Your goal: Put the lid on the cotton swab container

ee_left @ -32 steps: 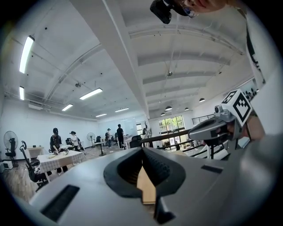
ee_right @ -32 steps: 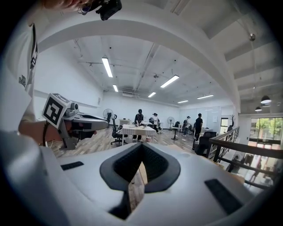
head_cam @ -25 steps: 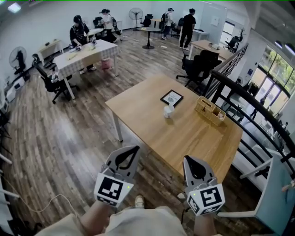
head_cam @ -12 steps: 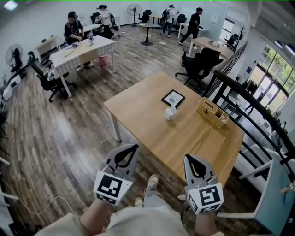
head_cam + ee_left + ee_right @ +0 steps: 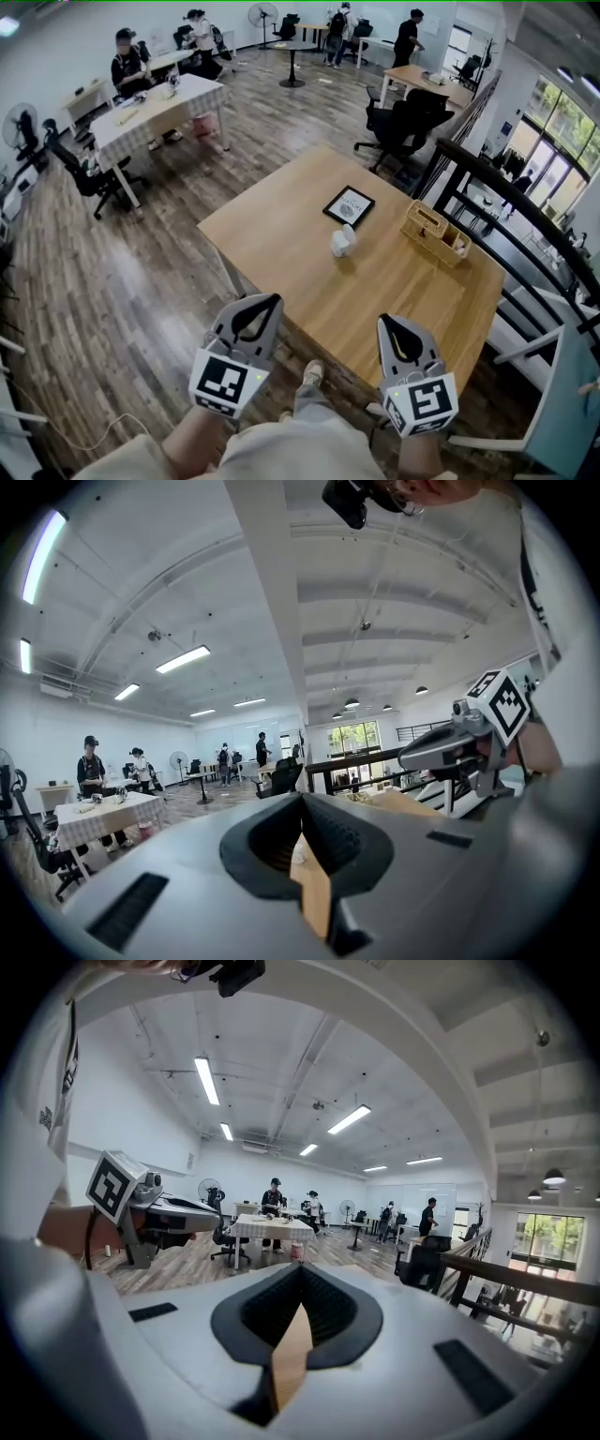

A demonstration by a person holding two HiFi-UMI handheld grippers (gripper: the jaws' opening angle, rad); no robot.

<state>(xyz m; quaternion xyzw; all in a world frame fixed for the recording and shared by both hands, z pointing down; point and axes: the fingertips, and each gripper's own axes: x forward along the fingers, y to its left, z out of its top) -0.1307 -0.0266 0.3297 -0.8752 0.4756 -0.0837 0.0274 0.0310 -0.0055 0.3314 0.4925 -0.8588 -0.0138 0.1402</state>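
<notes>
A small white container [image 5: 343, 241] stands near the middle of the wooden table [image 5: 281, 244], well ahead of both grippers; I cannot make out a separate lid at this distance. In the head view my left gripper [image 5: 272, 302] is held close to my body, short of the table's near edge, jaws together and empty. The right gripper [image 5: 386, 321] sits beside it, also shut and empty. The left gripper view shows its jaws [image 5: 302, 799] meeting at the tip. The right gripper view shows the same for its jaws [image 5: 302, 1269].
A black-framed card [image 5: 349, 206] lies just beyond the container. A wooden organiser [image 5: 434, 232] stands at the table's right side. A dark railing [image 5: 506, 202] runs behind the table. Office chairs [image 5: 398, 127], other tables and several people fill the far room.
The table has drawn nearer and shifted in the head view as I step toward it. Both grippers stay shut and in the same place before my body.
</notes>
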